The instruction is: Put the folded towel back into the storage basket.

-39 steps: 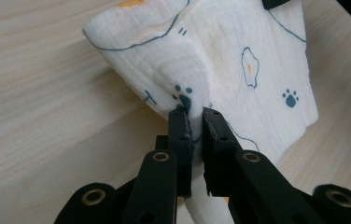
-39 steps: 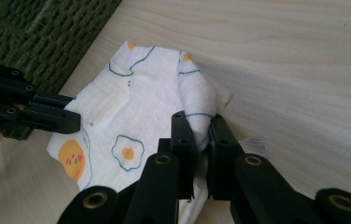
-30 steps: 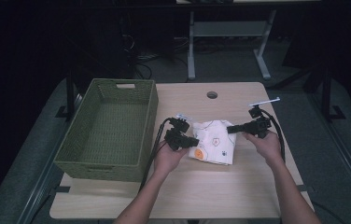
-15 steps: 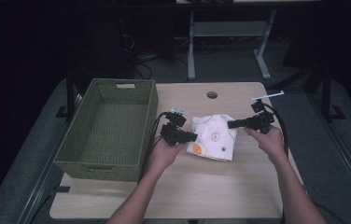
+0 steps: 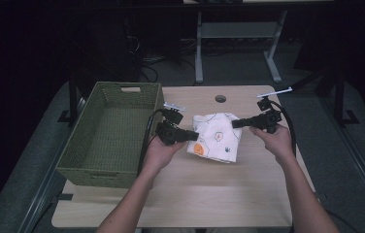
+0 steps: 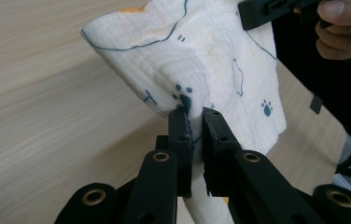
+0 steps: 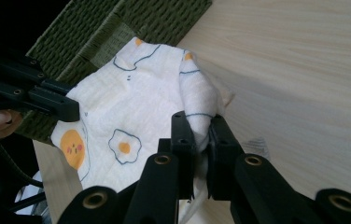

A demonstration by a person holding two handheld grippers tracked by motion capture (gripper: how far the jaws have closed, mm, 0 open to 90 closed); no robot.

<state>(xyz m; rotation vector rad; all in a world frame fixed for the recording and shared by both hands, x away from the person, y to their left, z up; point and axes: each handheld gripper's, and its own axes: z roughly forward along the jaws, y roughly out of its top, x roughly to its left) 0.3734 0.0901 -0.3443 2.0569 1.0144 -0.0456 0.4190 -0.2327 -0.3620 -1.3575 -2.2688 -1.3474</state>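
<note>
A white cloth (image 5: 217, 137) printed with fried eggs and paw prints hangs stretched between both grippers above the wooden table (image 5: 209, 194). My left gripper (image 5: 194, 135) is shut on its left edge; in the left gripper view the black jaws pinch a fold of the cloth (image 6: 201, 70) at the left gripper (image 6: 194, 112). My right gripper (image 5: 235, 123) is shut on the cloth's right edge. The right gripper view shows a bunched corner of the cloth (image 7: 131, 116) clamped in the right gripper (image 7: 198, 119), with the left gripper's jaws at the cloth's far side.
A green woven basket (image 5: 110, 133) stands open on the table's left side, close to my left hand; its wall (image 7: 117, 23) lies just behind the cloth. A round cable hole (image 5: 220, 98) sits near the table's far edge. Dark floor and desk legs lie beyond.
Both grippers have risen and moved slightly away from the person, lifting the cloth off the table so it hangs spread between them. The jaws stayed shut on it.
</note>
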